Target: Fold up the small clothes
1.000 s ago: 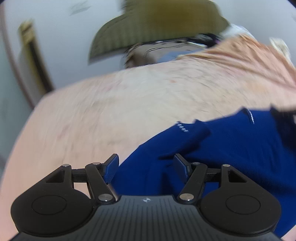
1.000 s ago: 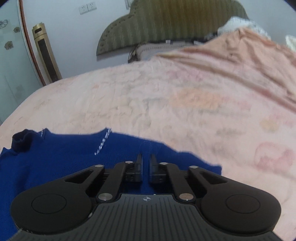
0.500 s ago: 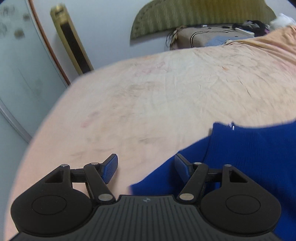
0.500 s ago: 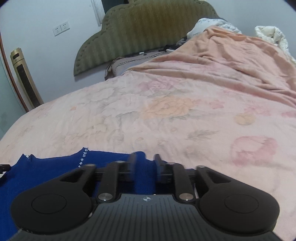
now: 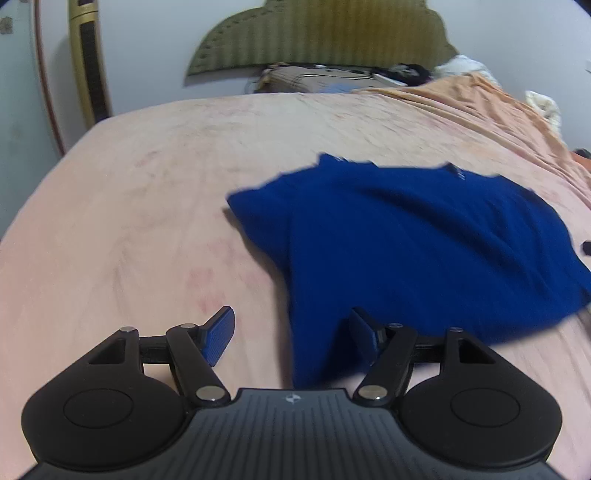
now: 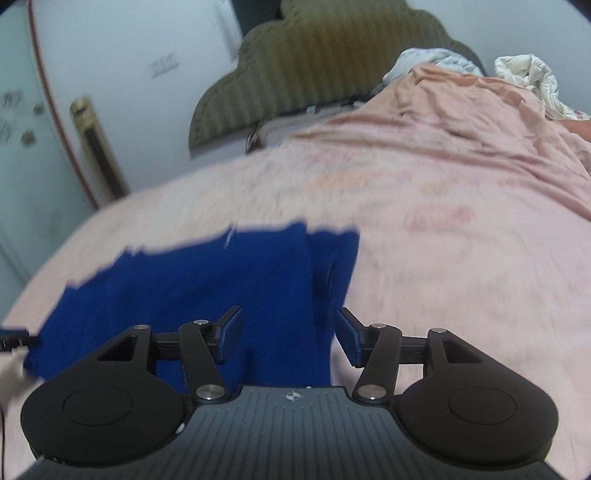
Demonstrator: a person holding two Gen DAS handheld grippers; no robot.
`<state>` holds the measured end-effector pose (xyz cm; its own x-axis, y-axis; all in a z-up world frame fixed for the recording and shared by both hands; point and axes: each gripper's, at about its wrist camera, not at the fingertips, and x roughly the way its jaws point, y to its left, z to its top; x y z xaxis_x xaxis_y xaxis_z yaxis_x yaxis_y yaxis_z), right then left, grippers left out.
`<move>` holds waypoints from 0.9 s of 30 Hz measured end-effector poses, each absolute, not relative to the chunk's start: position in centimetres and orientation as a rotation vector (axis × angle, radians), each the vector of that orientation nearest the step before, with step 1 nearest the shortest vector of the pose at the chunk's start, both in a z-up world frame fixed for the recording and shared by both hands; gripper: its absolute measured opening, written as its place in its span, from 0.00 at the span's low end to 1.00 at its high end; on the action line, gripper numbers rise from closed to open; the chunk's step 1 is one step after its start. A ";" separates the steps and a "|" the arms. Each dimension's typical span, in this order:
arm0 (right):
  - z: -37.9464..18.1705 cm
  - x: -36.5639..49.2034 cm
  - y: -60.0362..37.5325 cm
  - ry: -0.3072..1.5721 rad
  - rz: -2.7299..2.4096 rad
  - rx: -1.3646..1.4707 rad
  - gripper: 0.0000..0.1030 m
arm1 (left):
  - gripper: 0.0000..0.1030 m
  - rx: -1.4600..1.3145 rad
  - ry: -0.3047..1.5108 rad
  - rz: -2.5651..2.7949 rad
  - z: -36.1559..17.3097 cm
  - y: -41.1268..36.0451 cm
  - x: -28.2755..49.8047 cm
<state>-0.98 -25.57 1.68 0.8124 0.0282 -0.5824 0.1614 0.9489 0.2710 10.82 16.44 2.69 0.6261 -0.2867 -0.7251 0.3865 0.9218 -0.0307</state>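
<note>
A dark blue knitted garment (image 5: pixel 402 236) lies spread on the pink bedspread (image 5: pixel 140 206). In the left wrist view my left gripper (image 5: pixel 291 334) hangs open over the garment's near left edge, and nothing is pressed between its blue pads. In the right wrist view the same garment (image 6: pixel 207 284) fills the lower left. My right gripper (image 6: pixel 290 336) stands above its right edge with the jaws opening. Cloth lies beneath the gap, but the pads do not touch it. A dark bit of the other gripper shows at the far left edge there.
An olive padded headboard (image 5: pixel 321 33) and a pillow (image 5: pixel 314 79) stand at the bed's far end. A peach blanket (image 6: pixel 461 122) and white bedding (image 6: pixel 524 77) are heaped at the right. A gold and black standing unit (image 5: pixel 88 62) is by the wall at left.
My right gripper went from shut to open and pulled back from the garment's edge. The left gripper stayed open and drew back, so more of the garment now shows lying flat.
</note>
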 end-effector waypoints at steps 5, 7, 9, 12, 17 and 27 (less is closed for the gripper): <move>-0.3 -3.2 -23.1 0.705 -0.064 0.244 0.56 | 0.30 0.071 0.831 -0.445 1.7 16.9 9.7; -1.1 -3.4 -23.0 0.712 -0.081 0.262 0.30 | 0.09 0.036 0.855 -0.472 1.4 16.9 9.6; -1.1 -3.5 -22.7 0.694 -0.104 0.239 0.05 | 0.06 0.038 0.853 -0.481 1.5 16.6 9.3; 0.0 -3.9 -22.5 0.643 -0.127 0.228 0.04 | 0.04 0.059 0.811 -0.508 2.7 16.8 8.1; 2.0 -5.0 -22.9 0.600 -0.177 0.148 0.03 | 0.04 0.171 0.808 -0.497 3.8 17.4 6.8; 3.1 -3.0 -22.9 0.587 -0.198 0.111 0.37 | 0.08 0.291 0.704 -0.397 7.1 15.4 6.9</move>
<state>-2.96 -22.91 3.12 0.8141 -0.1539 -0.5599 0.2171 0.9750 0.0477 6.93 15.43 7.12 0.6928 -0.2537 -0.6751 0.4463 0.8861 0.1250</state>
